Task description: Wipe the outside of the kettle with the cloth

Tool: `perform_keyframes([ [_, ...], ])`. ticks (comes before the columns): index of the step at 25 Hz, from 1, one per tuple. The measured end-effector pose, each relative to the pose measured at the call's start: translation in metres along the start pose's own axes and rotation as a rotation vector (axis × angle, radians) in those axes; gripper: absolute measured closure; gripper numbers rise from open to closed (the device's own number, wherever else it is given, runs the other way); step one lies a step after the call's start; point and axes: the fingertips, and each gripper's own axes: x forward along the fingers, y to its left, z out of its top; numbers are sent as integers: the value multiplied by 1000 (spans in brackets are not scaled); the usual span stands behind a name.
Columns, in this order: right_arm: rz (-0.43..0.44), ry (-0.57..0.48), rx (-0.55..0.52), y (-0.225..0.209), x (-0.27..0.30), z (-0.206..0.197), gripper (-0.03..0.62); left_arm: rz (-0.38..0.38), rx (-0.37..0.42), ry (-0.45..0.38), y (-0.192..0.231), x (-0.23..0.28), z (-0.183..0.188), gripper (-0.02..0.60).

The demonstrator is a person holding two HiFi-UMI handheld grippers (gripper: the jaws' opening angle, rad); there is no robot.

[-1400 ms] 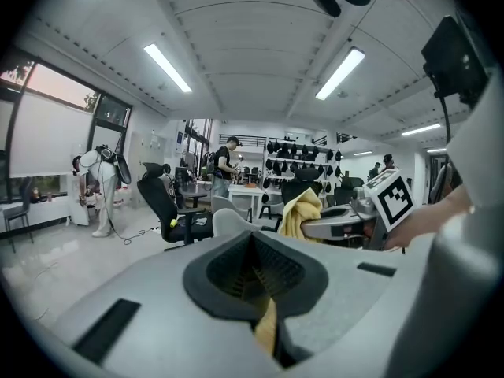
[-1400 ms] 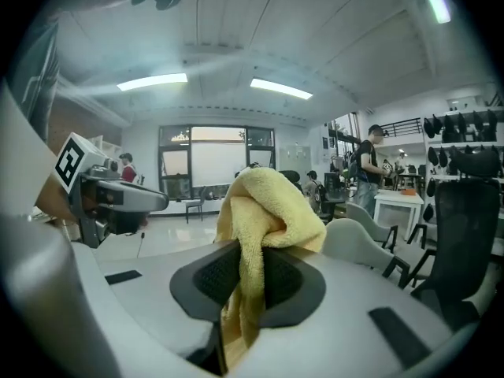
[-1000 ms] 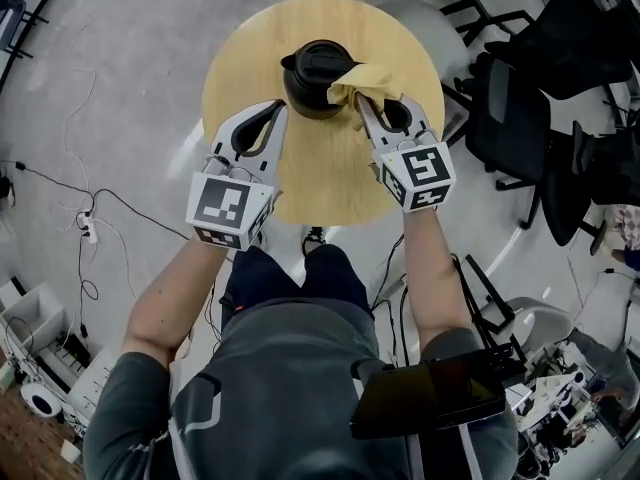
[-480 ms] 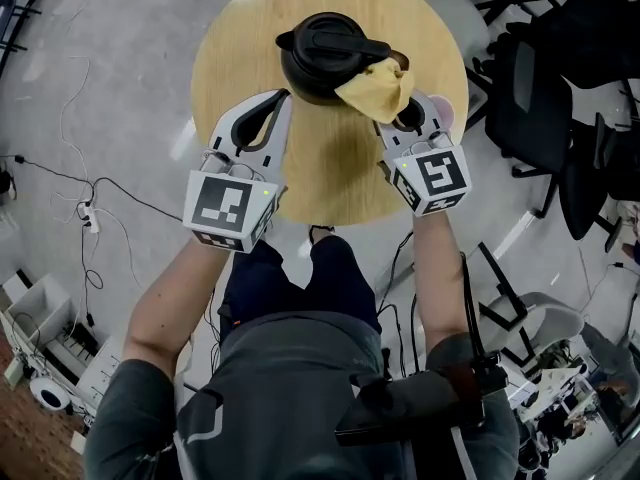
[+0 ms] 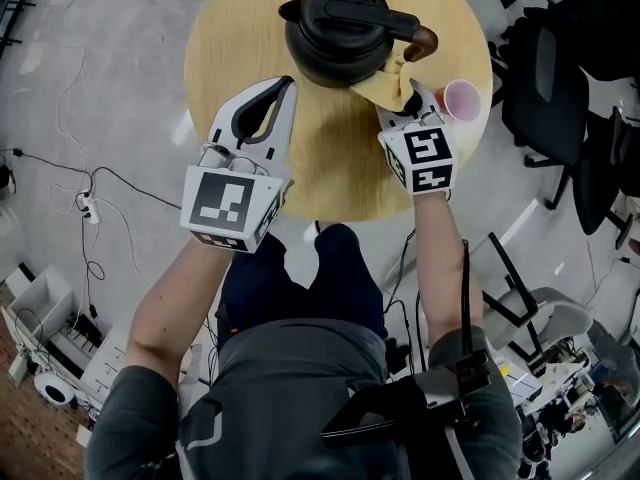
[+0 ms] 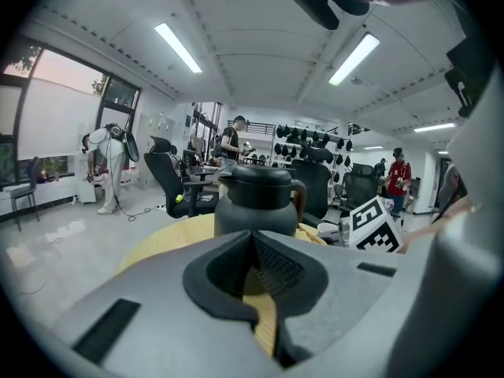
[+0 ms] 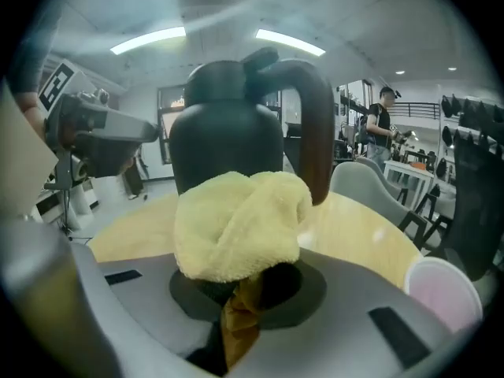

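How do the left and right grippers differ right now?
The right gripper is shut on the cloth; the left gripper is shut on nothing. The right gripper is by the handle of the kettle, the left gripper nearer its spout. Both point toward the kettle.

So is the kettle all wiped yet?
Not yet, I think. Done: the right gripper grips the yellow cloth. In hand: the cloth sits against the kettle, by its handle. Left: wiping around the rest. The left gripper is shut, empty.
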Motion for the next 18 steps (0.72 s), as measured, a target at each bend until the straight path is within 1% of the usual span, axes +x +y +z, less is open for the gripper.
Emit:
perform_keyframes([
  [5,3,92,-14,3,11,-16,525,2,-13,18,4,-4,-13,572],
  [8,-5,115,-3,5,3,-12,523,-6,-14,30,3,-11,-13,572],
  [9,-9,102,8,8,-5,-6,523,-9,-13,31,3,-14,-10,572],
  [11,-15,44,47,15,-26,16,523,-15,-8,32,4,-22,-4,572],
  [14,-24,-63,93,29,-60,60,523,-22,-1,32,6,-35,9,572],
  [16,-24,-113,95,39,-76,88,523,-31,4,24,5,-42,19,572],
  [18,-21,-140,82,47,-84,110,523,-43,12,9,2,-46,31,572],
])
